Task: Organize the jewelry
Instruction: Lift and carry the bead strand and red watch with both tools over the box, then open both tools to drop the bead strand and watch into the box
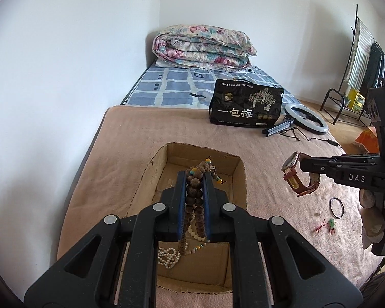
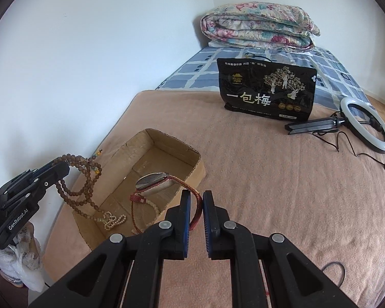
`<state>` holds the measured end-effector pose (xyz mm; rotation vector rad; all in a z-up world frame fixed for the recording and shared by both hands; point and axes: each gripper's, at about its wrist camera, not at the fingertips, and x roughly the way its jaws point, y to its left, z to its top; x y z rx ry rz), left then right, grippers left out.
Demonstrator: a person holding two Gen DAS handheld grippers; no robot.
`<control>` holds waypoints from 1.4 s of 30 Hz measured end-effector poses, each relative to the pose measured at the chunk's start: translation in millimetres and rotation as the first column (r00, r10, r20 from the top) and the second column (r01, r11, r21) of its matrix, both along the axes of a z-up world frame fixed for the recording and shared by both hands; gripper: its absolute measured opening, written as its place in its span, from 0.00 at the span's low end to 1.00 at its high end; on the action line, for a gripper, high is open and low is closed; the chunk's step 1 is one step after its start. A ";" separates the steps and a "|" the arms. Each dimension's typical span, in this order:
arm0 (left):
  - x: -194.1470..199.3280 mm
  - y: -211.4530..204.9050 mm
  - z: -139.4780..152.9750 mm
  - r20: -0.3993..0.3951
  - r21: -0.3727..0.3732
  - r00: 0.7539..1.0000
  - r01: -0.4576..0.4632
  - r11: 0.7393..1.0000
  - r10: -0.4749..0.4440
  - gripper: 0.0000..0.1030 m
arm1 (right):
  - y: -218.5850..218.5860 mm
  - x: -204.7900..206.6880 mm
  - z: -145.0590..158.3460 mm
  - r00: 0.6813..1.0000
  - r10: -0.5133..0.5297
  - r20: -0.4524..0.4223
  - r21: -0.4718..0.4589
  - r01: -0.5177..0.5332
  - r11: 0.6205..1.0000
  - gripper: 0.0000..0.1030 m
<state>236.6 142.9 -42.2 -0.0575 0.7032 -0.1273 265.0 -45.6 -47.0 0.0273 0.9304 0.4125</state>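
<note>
My left hand-held gripper (image 1: 194, 179), marked "GenRobot.AI", is clenched on a strand of round brown wooden beads (image 1: 193, 195); its loops hang straight down over the open cardboard box (image 1: 240, 177) on the bed's fuzzy pink blanket (image 1: 243, 141). White pearls (image 1: 168, 256) lie inside the box. My right hand-held gripper (image 2: 194, 205), marked "DAS", grasps the red woven strap of a watch (image 2: 154, 181), face tilted up, strap running leftward over the box. Behind stands a black bag (image 2: 267, 89) reading "一包梅".
</note>
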 end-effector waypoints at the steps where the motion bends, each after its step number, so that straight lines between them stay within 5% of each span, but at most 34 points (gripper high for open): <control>1: 2.8 2.7 -1.6 -0.002 -0.002 1.000 -0.004 1.000 0.004 0.10 | 3.9 2.7 -1.8 1.000 0.004 -0.004 0.002 -0.004 1.000 0.07; 33: 36.9 28.3 -53.6 -0.090 -0.019 0.996 -0.022 1.000 0.020 0.10 | 69.7 64.5 -52.7 0.996 0.046 -0.070 0.006 -0.045 0.999 0.09; 36: 37.4 27.5 -54.2 -0.086 -0.014 0.996 -0.021 1.000 0.020 0.10 | 71.4 64.7 -52.2 0.996 0.060 -0.065 0.011 -0.059 0.998 0.17; 38: 37.1 27.9 -54.0 -0.092 -0.021 0.996 -0.020 1.000 0.018 0.13 | 70.6 63.5 -49.1 0.997 0.066 -0.050 0.025 -0.064 0.998 0.34; 42: 34.1 29.9 -51.5 -0.078 -0.025 0.996 -0.033 0.999 0.031 0.44 | 69.7 57.7 -42.7 0.997 0.074 -0.018 0.020 -0.074 0.997 0.60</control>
